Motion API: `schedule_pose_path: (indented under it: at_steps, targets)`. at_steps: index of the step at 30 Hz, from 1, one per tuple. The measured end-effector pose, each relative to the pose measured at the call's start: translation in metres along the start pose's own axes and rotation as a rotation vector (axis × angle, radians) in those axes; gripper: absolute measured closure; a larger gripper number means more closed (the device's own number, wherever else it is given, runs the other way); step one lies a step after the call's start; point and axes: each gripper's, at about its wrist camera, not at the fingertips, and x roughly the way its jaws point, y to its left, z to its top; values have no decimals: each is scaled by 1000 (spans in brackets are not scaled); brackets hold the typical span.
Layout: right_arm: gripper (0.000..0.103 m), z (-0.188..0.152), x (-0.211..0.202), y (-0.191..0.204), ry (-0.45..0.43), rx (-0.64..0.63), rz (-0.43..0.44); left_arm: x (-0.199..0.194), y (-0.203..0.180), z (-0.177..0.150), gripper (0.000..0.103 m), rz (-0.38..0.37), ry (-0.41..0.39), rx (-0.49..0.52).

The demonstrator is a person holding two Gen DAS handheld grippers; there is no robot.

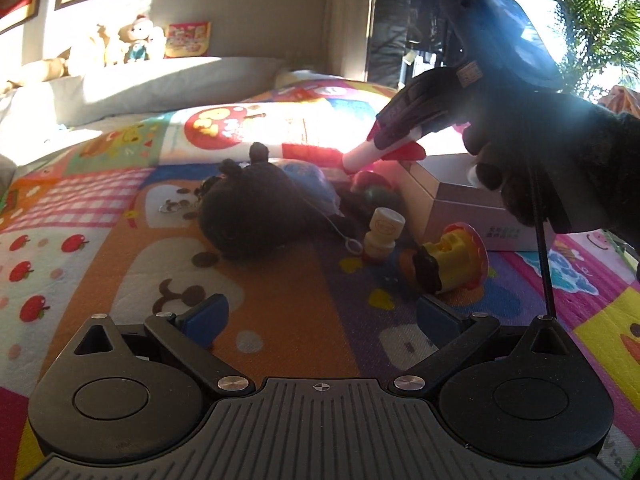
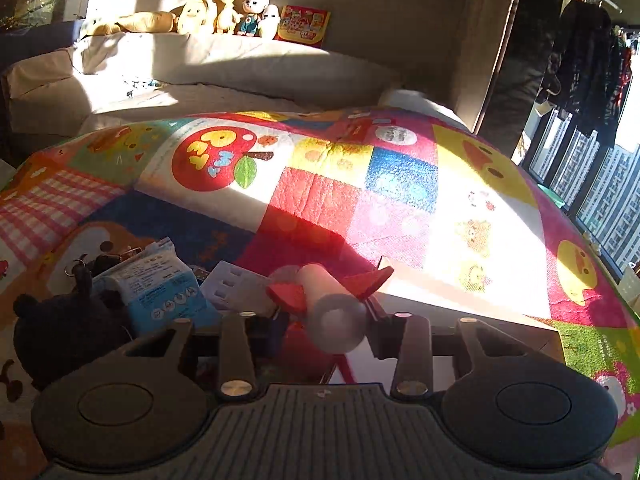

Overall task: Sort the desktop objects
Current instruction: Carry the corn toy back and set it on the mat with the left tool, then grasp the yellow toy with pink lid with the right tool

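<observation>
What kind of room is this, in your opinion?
Probably a home living room or child's play area: a cartoon-print play mat, stuffed toys lined along a sofa back, and high-rise buildings outside the window.

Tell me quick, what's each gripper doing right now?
Left gripper: open, holding nothing.
Right gripper: closed on a toy rocket.

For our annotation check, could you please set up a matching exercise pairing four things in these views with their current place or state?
Things:
1. white toy rocket with red fins
2. black round plush toy
3. yellow and red plastic toy
4. left gripper

States:
A. lying tipped over on the mat, in front of the grey box
B. open, holding nothing
C. clamped in the right gripper
D. resting on the orange patch of the mat

Pairs: 1-C, 2-D, 3-A, 4-B
</observation>
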Motion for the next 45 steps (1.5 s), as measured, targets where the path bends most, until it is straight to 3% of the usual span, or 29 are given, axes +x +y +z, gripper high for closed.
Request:
schedule_pose_path:
  at_steps: [3, 8, 11, 14, 19, 23, 25, 27, 30, 33, 38, 40, 42, 44, 45]
  targets:
    - [76, -9, -35, -7, -46, 42, 40, 1, -1, 0, 0, -1, 4, 5]
    - [76, -46, -143, -27, -175, 59, 142, 1, -2, 0, 0, 6, 1, 11]
    - [76, -85, -194, -34, -193, 30, 119, -4, 0, -1, 0, -8, -16, 4]
    - [76, -126, -221, -36, -170, -11, 24, -14, 0, -3, 0, -3, -16, 37]
    - [76, -184, -214, -35, -106, -62, -165, -41, -9, -16, 0, -29, 36, 121]
    - [75, -199, -200, -38, -47, 31, -99, -59, -19, -26, 0, -34, 73, 198]
    - [65, -201, -196, -36, -22, 81, -35, -64, -24, -31, 0, -32, 87, 223]
    - [38, -203, -196, -32, -26, 116, 20, -66, -25, -34, 0, -32, 96, 225]
    - [26, -207, -204, -23, -49, 114, 63, -64, -24, -35, 0, -37, 110, 206]
    - [15, -211, -212, -22, -74, 106, 52, -58, -19, -31, 0, -53, 122, 160]
    - [8, -216, -219, -31, -78, 141, 26, -43, -14, -27, 1, -78, 169, 74]
    - [7, -219, -219, -34, -77, 157, 19, -41, -20, -29, 6, -98, 172, 91]
    - [5, -221, -220, -36, -78, 169, 14, -40, -26, -30, 25, -96, 180, 120]
    - [3, -222, -220, -38, -78, 180, 15, -40, -29, -31, 32, -73, 175, 138]
    - [3, -223, -219, -39, -77, 187, 16, -41, -29, -31, 45, -67, 172, 141]
